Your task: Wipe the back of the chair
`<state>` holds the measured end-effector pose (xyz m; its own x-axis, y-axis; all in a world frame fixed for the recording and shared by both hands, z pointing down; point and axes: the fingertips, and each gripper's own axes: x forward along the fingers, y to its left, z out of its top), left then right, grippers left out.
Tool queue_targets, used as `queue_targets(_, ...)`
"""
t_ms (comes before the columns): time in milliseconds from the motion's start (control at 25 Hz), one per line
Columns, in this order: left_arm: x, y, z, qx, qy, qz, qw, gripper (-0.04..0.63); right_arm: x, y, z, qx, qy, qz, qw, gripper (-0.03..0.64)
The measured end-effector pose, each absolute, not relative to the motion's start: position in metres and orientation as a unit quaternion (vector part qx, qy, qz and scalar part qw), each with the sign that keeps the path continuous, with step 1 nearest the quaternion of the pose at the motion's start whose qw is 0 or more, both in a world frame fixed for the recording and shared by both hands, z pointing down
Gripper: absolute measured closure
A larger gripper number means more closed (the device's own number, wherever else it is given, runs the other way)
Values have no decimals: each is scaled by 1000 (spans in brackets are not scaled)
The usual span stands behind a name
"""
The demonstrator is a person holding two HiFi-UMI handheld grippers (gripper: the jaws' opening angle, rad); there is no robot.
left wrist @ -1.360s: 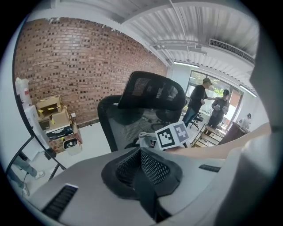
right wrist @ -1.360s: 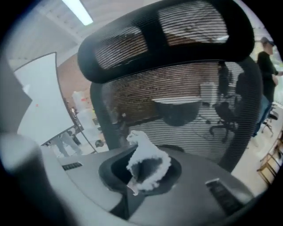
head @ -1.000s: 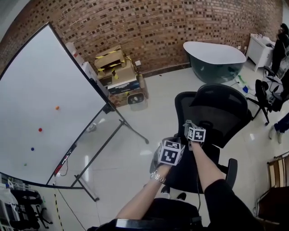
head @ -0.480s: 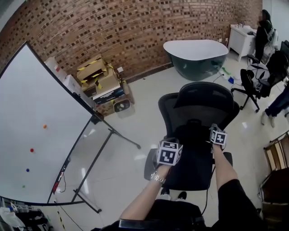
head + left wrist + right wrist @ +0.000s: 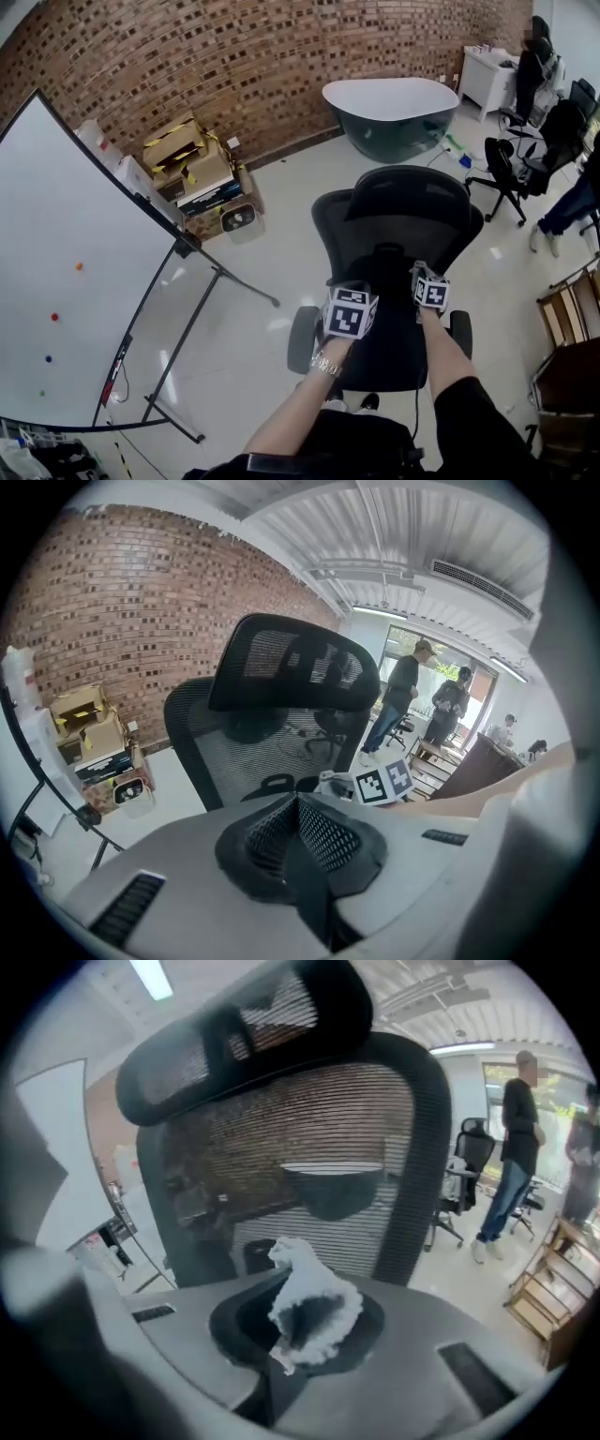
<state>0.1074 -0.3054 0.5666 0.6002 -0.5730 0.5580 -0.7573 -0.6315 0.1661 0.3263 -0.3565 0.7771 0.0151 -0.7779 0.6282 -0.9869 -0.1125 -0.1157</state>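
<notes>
Right tool (image 5: 292,1337) is clamped on a scrunched white cloth (image 5: 314,1309), and the wad sticks up and forward past the tips. That makes sense to me, since the soft bit then meets the chair before any plastic does. It's pointed straight at the mesh chair back (image 5: 314,1162), which fills most of the right gripper view. It looks close, but I can't tell whether the cloth is touching the mesh or just short of it.

Left tool (image 5: 298,834) is pinched together with nothing in it. It sits just beside the right one over the seat (image 5: 386,361), so my guess is it's there to steady the chair if it swivels or rolls, not to wipe.

The chair faces the person, seat near and back far, with the headrest (image 5: 410,190) up top. So it's the front face of the back that's in reach.

Further out there's a whiteboard (image 5: 80,281) on its stand to the left, cardboard boxes (image 5: 187,159) against the brick wall (image 5: 234,56), and a big tub (image 5: 389,111) behind the chair. None of it is in the way.
</notes>
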Motion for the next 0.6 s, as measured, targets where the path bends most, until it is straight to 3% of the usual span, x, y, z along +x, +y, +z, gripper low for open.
queue_targets(320, 79, -302, 565, 856, -416, 238, 196, 597, 144, -400, 791, 565, -742, 295, 207, 588)
queue_targets(600, 36, -299, 572, 838, -446, 246, 198, 597, 116, -412, 809, 551, -739, 303, 241, 588)
